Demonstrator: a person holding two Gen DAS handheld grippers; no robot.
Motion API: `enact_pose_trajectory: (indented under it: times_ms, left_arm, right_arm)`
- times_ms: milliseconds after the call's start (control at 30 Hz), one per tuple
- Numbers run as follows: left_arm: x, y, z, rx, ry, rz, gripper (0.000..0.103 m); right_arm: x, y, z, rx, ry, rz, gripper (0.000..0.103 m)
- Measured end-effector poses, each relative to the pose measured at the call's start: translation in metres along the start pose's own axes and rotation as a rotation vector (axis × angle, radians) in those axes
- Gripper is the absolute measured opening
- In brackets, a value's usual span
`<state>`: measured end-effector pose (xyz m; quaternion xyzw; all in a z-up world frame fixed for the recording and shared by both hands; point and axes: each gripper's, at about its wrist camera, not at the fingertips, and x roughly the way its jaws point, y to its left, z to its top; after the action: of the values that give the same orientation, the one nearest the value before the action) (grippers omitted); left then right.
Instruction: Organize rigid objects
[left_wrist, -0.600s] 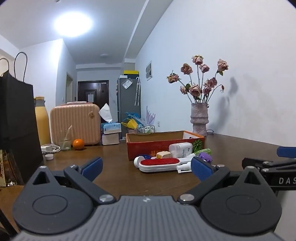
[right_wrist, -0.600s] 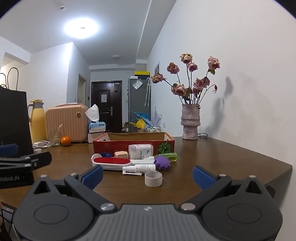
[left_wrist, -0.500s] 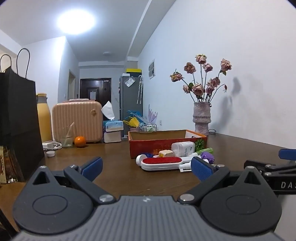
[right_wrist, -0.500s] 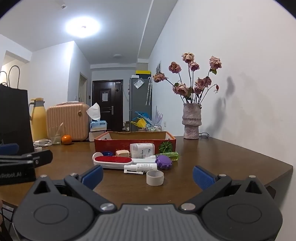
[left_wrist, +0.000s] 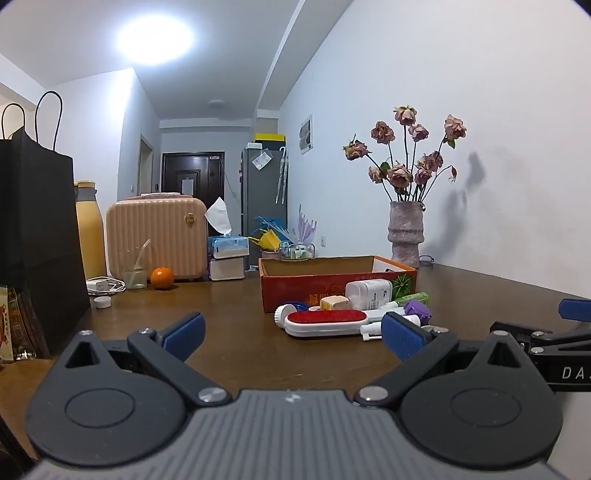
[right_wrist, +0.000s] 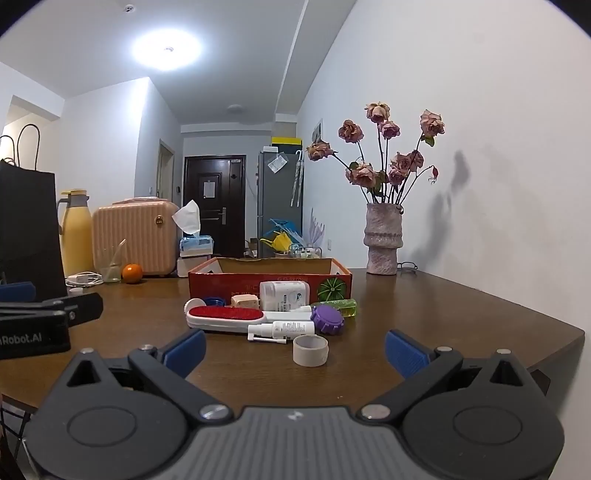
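Left gripper (left_wrist: 291, 332): wide apart, holding nothing.
Right gripper (right_wrist: 293, 345): wide apart, holding nothing.
Tape roll (right_wrist: 310, 350): on the table (right_wrist: 443, 317), just ahead of the right gripper.
Red brush (right_wrist: 225, 316): ahead, slightly left.
Box (right_wrist: 269, 282): behind the pile.

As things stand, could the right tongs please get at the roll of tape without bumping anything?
Probably yes: the right tongs stand open, the roll of tape lies nearest them on bare table, and the spray bottle sits behind it.
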<state>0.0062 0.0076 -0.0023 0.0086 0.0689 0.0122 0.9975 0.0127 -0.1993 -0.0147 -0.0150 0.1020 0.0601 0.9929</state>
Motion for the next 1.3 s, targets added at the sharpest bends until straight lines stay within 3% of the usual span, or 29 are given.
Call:
enact_pose_trajectory:
  times_ms: [1300]
  left_arm:
    - [0.0014, 0.0018, 0.0016, -0.003, 0.005, 0.016, 0.103]
  right_arm:
    - [0.0005, 0.0021, -0.0042, 0.011, -0.009, -0.007, 0.103]
